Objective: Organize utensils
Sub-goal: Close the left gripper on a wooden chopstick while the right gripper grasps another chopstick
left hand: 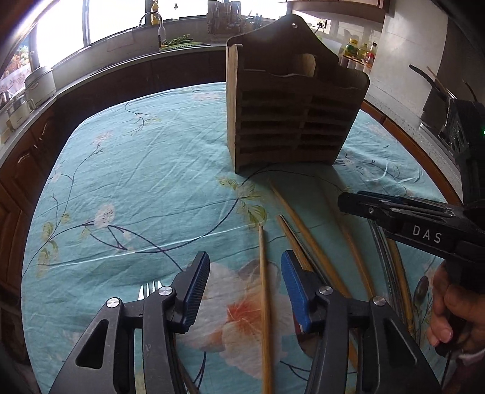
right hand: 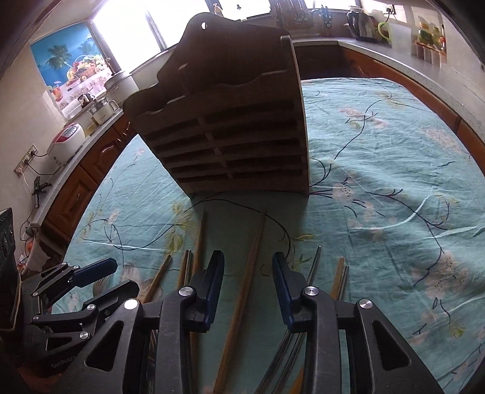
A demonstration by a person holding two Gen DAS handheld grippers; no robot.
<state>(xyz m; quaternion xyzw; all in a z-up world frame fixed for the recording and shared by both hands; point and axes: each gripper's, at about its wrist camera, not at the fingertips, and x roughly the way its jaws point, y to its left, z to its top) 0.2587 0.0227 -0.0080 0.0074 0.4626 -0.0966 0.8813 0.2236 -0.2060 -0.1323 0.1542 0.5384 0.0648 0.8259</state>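
A dark wooden utensil rack (left hand: 291, 112) with slatted front stands upright on the table; it also shows in the right wrist view (right hand: 233, 127). Several wooden and metal chopsticks (left hand: 306, 233) lie on the cloth in front of it. My left gripper (left hand: 245, 288) is open, low over the cloth, with one wooden chopstick (left hand: 264, 291) lying between its fingers. A fork (left hand: 149, 289) peeks out left of it. My right gripper (right hand: 248, 285) is open above a wooden chopstick (right hand: 247, 282); it also shows in the left wrist view (left hand: 363, 203). Metal chopsticks (right hand: 312, 269) lie to its right.
The table wears a teal floral cloth (left hand: 136, 181). Kitchen counters with wooden cabinets (right hand: 75, 194) ring it, holding a rice cooker (right hand: 65, 142), pots (right hand: 118, 85) and a kettle (right hand: 362, 24). My left gripper (right hand: 91, 272) sits close on the right gripper's left.
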